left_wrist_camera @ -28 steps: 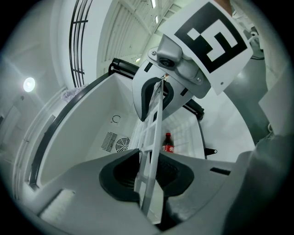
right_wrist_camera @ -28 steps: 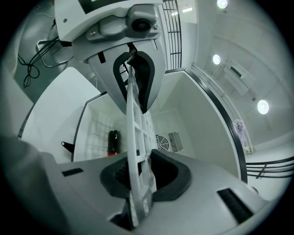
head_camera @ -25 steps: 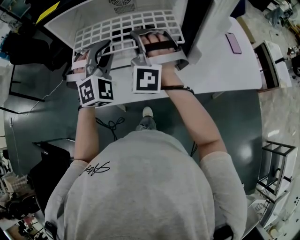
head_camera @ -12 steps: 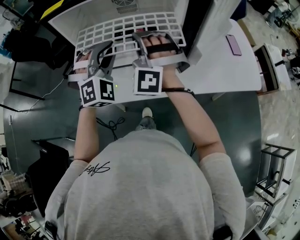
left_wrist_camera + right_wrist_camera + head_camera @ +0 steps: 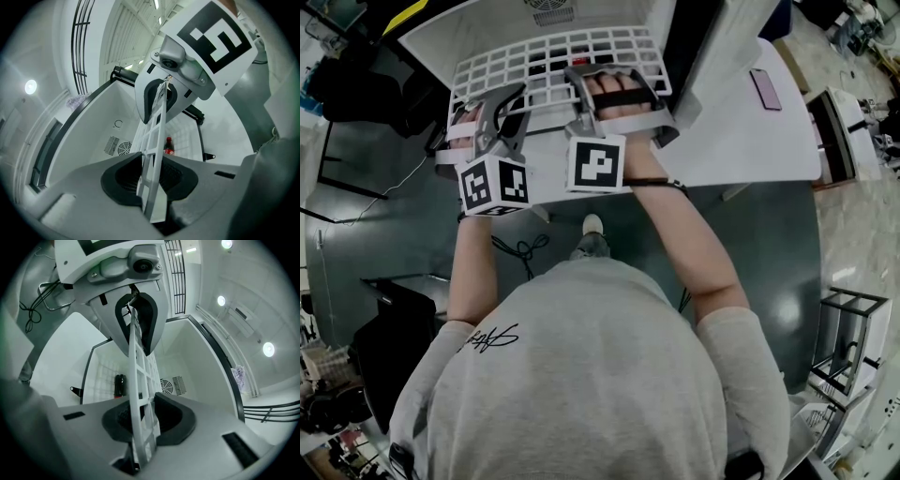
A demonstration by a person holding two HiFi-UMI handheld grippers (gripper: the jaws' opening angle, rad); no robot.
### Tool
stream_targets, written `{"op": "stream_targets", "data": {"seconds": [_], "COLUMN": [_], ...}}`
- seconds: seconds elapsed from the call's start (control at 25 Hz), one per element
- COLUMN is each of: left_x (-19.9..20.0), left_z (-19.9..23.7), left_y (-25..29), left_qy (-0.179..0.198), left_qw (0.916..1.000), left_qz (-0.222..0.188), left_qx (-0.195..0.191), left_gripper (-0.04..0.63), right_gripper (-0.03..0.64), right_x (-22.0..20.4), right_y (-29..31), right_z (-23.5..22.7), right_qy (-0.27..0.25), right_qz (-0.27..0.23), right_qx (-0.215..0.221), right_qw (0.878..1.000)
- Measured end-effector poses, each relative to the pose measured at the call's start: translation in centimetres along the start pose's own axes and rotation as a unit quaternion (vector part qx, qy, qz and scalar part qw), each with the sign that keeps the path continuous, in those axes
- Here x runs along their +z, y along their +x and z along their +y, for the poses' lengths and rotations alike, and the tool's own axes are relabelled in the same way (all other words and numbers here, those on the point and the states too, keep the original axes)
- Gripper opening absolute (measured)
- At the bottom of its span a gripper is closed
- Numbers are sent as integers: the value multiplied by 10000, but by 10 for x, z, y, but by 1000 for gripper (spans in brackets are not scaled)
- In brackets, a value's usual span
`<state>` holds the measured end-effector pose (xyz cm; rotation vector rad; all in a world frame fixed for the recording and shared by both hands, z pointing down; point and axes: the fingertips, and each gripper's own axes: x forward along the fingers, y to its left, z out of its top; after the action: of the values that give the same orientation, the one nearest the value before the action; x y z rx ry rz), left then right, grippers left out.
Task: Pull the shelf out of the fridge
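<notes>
Since the left gripper (image 5: 151, 182) and right gripper (image 5: 140, 420) each pinch the front edge of the one grid shelf (image 5: 553, 56) between narrowly set jaws, the pull should run straight back toward the person: the shelf, partly out, reaches away from both grips into the fridge (image 5: 427, 42), its front edge lying side to side. Left holds near the corner, right nearer the middle; one bottle (image 5: 168, 146) shows inside

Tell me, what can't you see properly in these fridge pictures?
- The bottle: too small in the left gripper view to read its label, and only a dark shape in the right gripper view.
- Front edge of the shelf: in the head view, covered by the left gripper and right gripper.
- Back of the fridge: in the head view, cut off by the top edge.
</notes>
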<state>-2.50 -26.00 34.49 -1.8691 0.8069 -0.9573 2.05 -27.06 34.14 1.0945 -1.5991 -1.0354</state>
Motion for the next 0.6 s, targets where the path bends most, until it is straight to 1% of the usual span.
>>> {"op": "stream_targets", "data": {"seconds": [0.48, 0.6], "left_x": [3, 3], "left_z": [-1, -2], "left_y": [-7, -9], "left_qy": [-10, -10], "left_qw": [10000, 10000], "left_qz": [17, 3], "left_qx": [16, 19], "left_gripper": [63, 63], "right_gripper": [46, 46], "right_x": [2, 3], "right_y": [-7, -9], "right_z": [2, 2], "right_qy": [-7, -11], "right_qz": [-16, -12], "right_qx": [89, 44], "right_qw": [10000, 10000]}}
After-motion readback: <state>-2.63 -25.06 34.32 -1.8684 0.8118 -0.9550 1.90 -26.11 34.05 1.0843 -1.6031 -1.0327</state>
